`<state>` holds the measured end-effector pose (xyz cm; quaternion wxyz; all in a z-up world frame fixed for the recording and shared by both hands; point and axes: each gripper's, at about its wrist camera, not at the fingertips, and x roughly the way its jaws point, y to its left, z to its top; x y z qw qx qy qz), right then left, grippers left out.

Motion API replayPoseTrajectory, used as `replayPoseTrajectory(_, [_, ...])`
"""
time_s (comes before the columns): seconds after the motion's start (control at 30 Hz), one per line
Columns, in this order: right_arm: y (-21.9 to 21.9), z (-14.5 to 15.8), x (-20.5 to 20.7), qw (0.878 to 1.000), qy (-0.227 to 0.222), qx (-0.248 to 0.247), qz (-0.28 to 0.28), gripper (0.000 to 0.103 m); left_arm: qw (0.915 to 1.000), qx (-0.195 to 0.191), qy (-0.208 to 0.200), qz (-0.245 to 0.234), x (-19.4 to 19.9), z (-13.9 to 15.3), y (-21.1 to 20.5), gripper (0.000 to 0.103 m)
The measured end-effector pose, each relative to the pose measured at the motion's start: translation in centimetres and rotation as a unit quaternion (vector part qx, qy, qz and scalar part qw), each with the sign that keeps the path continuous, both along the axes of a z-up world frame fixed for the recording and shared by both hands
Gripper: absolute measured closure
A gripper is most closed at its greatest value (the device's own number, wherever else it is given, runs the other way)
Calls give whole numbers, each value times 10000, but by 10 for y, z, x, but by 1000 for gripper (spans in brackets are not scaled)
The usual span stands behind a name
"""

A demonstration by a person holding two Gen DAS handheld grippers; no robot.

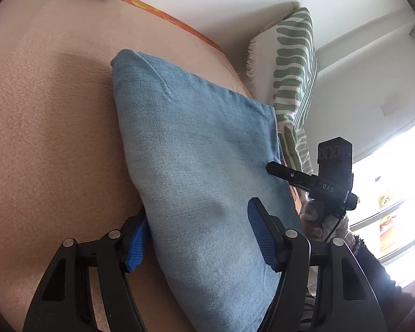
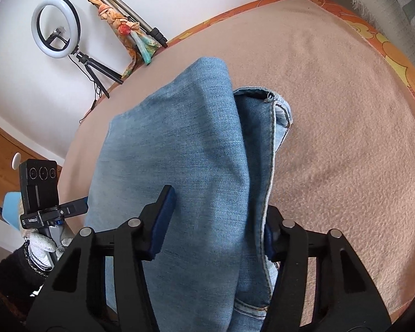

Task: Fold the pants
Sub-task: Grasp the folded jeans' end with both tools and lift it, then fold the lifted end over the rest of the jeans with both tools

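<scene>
The pants are light blue jeans (image 1: pixel 196 149), folded into a thick bundle on a tan blanket (image 1: pixel 49 116). In the left wrist view my left gripper (image 1: pixel 199 227) has its blue pads on either side of the bundle, one pad under the edge and one on top, shut on the denim. In the right wrist view the jeans (image 2: pixel 179 149) fill the middle, with a waistband and seam at the right. My right gripper (image 2: pixel 218 210) is shut on the folded jeans from the other side. Each gripper shows in the other's view, the right one (image 1: pixel 276 170) and the left one (image 2: pixel 77 210).
A green and white striped cloth (image 1: pixel 293 63) hangs at the blanket's far edge. A ring light on a small tripod (image 2: pixel 56 25) and a tripod with a colourful scarf (image 2: pixel 124 25) stand by the white wall. An orange patterned border (image 2: pixel 384 44) rims the blanket.
</scene>
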<state>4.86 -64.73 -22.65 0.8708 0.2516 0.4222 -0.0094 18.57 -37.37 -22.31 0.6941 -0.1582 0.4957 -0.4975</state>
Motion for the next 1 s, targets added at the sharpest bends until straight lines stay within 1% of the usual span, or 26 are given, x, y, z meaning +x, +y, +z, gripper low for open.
replayPoseTrajectory(0.03, [0,2,-2,10000,-18,-11,-23,61,10000,17,-5,28,1,-1,-1,51])
replayPoseTrajectory(0.07, [2,5,-2,10000,-23,-67,-26,68,10000,19,10,52,1,-2,-1,54])
replayPoseTrajectory(0.1, [3,7,-3,9999,-16,-133,-21,70,10000,21,22,65,2,-3,-1,58])
replayPoseTrajectory(0.17, [6,9,-2,9997,21,-233,-12,71,10000,42,-25,69,2,-2,-2,61])
replayPoseTrajectory(0.27, [3,8,-1,9999,43,-148,7,70,10000,39,-55,61,1,-2,-4,62])
replayPoseTrajectory(0.3, [0,6,-1,10000,49,-59,-2,64,10000,39,-51,53,2,-3,-4,62])
replayPoseTrajectory(0.37, [-6,1,0,9997,71,185,-155,58,10000,49,-43,36,2,-4,-5,62])
replayPoseTrajectory(0.4, [-6,-1,1,9995,66,221,-198,58,10000,63,-54,44,2,-4,-6,62])
replayPoseTrajectory(0.47, [0,0,3,9997,43,46,-218,60,9998,121,-154,34,0,-3,-9,62])
replayPoseTrajectory(0.5, [4,1,3,9998,42,-88,-199,65,9996,157,-228,24,-1,-1,-10,62])
replayPoseTrajectory(0.53, [7,4,3,9996,50,-209,-170,67,9994,177,-291,20,-3,0,-11,64])
replayPoseTrajectory(0.6, [13,10,3,9988,101,-454,-161,76,9991,178,-385,8,-4,4,-12,68])
replayPoseTrajectory(0.7, [20,20,2,9971,156,-717,-207,81,9987,115,-485,32,-5,9,-11,76])
replayPoseTrajectory(0.83, [32,35,1,9945,123,-1028,-184,83,9977,84,-674,-7,-8,16,-10,80])
replayPoseTrajectory(1.0, [49,57,-1,9914,-1,-1303,-65,84,9965,-27,-837,-68,-13,29,-9,82])
